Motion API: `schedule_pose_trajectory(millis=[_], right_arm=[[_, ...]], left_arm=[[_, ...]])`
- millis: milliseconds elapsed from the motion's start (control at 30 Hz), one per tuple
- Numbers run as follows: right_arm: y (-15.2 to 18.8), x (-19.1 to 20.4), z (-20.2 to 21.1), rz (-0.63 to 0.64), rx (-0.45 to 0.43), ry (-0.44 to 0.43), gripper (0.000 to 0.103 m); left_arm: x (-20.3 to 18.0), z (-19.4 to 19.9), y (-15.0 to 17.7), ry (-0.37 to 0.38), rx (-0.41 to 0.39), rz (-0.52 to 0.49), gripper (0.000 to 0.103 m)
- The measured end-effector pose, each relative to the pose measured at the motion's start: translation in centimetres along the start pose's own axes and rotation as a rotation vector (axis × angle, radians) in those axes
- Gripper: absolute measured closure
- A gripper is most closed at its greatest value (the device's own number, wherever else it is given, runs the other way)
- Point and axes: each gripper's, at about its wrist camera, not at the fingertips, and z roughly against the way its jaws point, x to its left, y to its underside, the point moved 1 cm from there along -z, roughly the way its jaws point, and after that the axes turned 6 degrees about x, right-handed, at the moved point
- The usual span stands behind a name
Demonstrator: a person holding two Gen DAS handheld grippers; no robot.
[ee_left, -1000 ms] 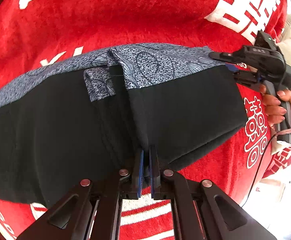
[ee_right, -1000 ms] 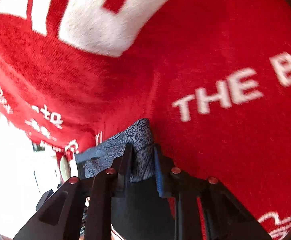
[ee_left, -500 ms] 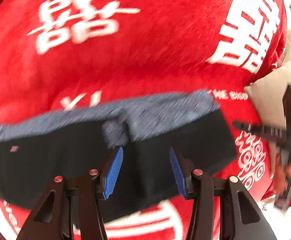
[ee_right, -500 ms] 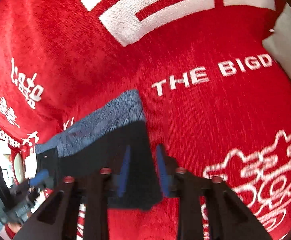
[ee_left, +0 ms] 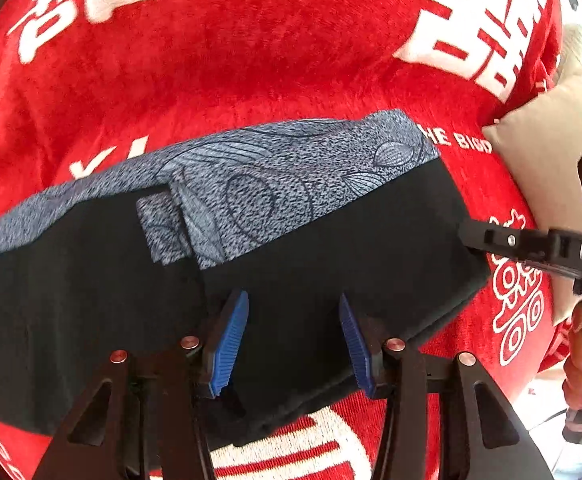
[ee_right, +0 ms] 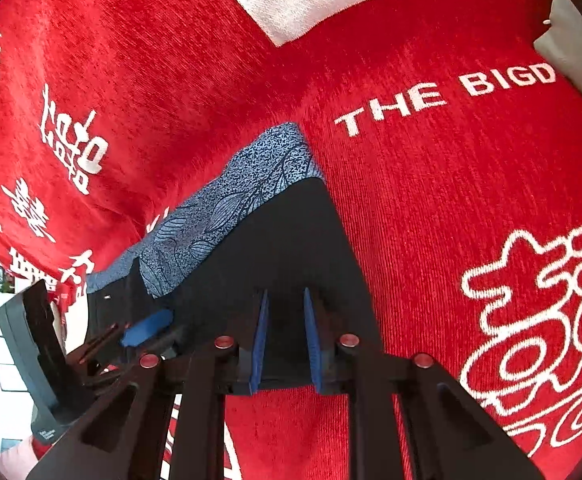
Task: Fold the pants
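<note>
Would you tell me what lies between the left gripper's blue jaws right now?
Only the black fabric of the folded pants lies between the open left gripper jaws, ungripped, in the left wrist view.

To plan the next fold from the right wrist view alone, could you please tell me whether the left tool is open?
Observer: Yes, the left tool is open, its blue pads wide apart over the black part of the pants.
Operator: Thank you. Does the grey patterned band lie flat all along?
Observer: Not quite: near the middle a small patterned flap is folded down onto the black cloth.
</note>
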Motion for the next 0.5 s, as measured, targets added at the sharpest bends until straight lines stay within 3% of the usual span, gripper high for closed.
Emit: schedule_pose_trajectory(millis=[67,100,133,167,367,500], right_arm=[[0.2,0.5,0.3,0.02,0.015,0.019,0.083],[0.5,1.0,0.4,0.037,0.023,0.034,0.082],[0.6,1.2,0.5,0.047,0.028,0.04,0.082],[0.8,1.6,0.6,0.057,0.033,0.048,0.082],[1.7,3.3,0.4,0.08,0.031,0.078,0.082],[2.2,5.7,-0.5,0.14,0.045,0.099,0.082]], left_arm=[[0.4,0.6,0.3,-0.024,-0.003,0.03,0.054],[0.8,0.9,0.7,-0.05,-0.001,0.043,0.049],[1.3,1.0,1.0,-0.074,0.006,0.061,0.036],[1.9,1.3,1.3,-0.086,0.007,0.085,0.034],[5.0,3.4,3.3,-0.124,-0.003,0.194,0.034],[6.1,3.6,4.2,-0.2,0.014,0.216,0.034]])
